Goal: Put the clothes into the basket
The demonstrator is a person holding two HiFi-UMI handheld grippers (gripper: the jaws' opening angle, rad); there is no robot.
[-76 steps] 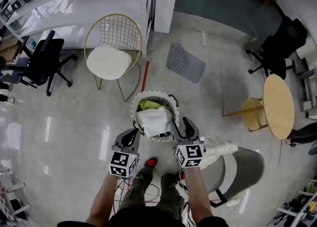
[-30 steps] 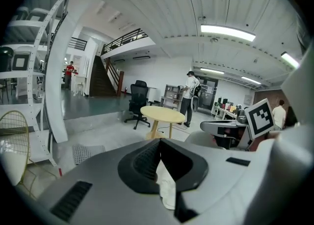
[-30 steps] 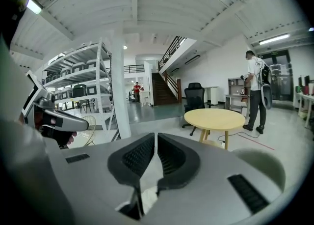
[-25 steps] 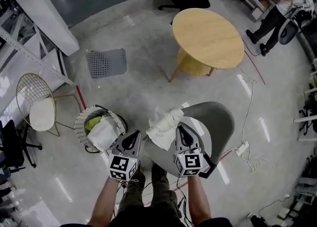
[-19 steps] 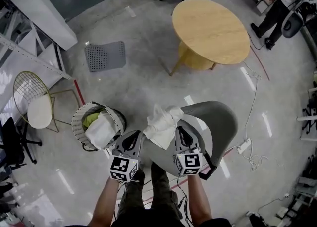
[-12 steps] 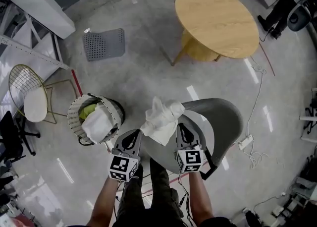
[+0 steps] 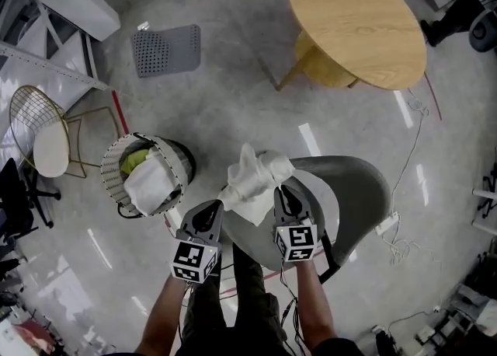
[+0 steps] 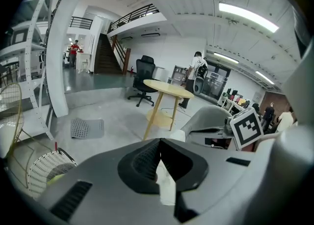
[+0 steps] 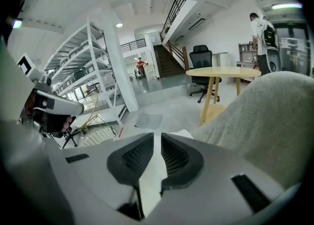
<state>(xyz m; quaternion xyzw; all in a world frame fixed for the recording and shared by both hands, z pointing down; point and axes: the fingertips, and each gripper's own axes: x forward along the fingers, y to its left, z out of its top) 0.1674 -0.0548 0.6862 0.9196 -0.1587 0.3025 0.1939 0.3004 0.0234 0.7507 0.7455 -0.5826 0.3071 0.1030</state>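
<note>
In the head view the left gripper (image 7: pixel 217 207) and the right gripper (image 7: pixel 280 192) hold one white cloth (image 7: pixel 255 182) between them, above the front edge of a grey chair (image 7: pixel 365 191). The basket (image 7: pixel 175 162) stands on the floor to the left, apart from the cloth, with a white piece (image 7: pixel 147 191) and a yellow-green piece (image 7: pixel 133 158) inside. In the left gripper view the jaws are pressed together on a thin fold of the white cloth. In the right gripper view the jaws are also clamped on this cloth.

fyi the white cloth (image 7: pixel 252 183) hides the chair (image 7: pixel 361 191) seat's front, and the person (image 7: pixel 458 14) top right is cropped by the edge
</note>
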